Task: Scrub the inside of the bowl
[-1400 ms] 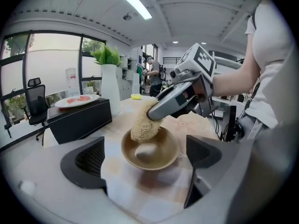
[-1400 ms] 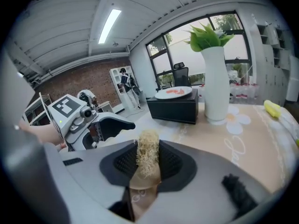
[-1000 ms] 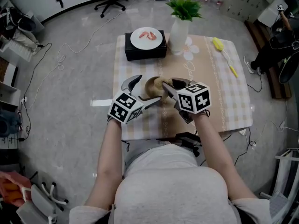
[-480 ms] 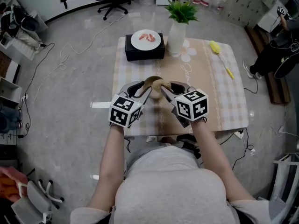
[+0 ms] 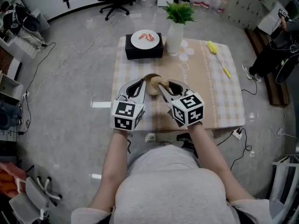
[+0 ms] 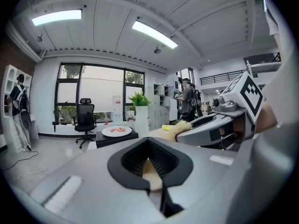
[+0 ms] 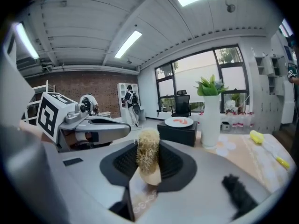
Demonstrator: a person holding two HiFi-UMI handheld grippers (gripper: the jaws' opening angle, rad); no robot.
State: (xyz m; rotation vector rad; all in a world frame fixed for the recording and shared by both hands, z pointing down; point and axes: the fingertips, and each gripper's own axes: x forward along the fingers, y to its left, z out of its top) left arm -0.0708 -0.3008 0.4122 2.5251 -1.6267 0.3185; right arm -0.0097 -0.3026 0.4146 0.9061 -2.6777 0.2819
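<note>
Tan bowl (image 5: 150, 84) sits at the worktop's (image 5: 219, 94) near middle, its rim pinched in the left gripper's (image 6: 152, 174) closed jaws. Right gripper (image 7: 147, 171) jaws clamp a fibrous scrubber (image 7: 148, 154), just right of the bowl's opening.

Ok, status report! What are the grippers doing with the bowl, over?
Left gripper shut on the bowl at its rim. Right gripper shut on the scrubber, at the bowl. Vase and plate behind, well clear.
</note>
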